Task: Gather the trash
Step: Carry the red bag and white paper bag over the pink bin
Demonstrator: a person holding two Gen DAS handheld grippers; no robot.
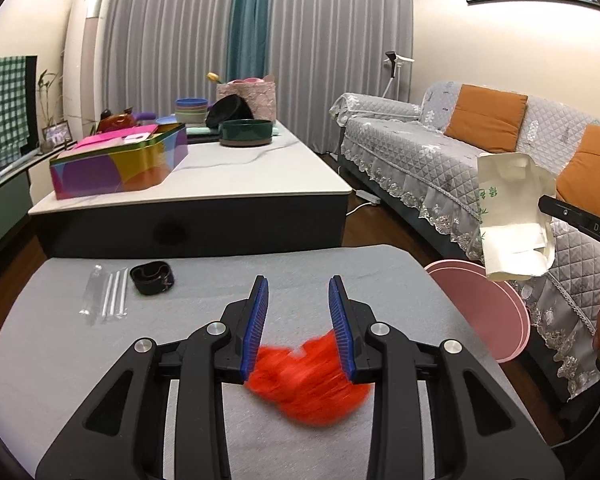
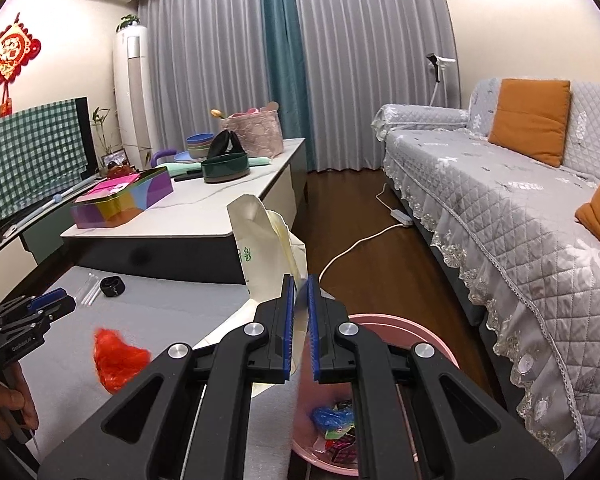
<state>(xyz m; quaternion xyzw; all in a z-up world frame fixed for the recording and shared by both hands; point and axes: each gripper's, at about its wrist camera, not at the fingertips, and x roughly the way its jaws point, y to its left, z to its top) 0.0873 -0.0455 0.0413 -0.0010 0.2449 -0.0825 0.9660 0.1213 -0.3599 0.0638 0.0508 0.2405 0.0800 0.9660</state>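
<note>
A crumpled red plastic bag lies on the grey mat, low between the fingers of my left gripper. That gripper is open and its blue pads do not press the bag; the right wrist view shows it above and left of the red bag. My right gripper is shut on a white paper bag with green print. It holds this bag just above the pink bin, which has wrappers inside.
Clear straw wrappers and a small black band lie at the mat's far left. Behind stands a white coffee table with a colourful tin and bowls. A grey sofa fills the right; a power strip and cable lie on the floor.
</note>
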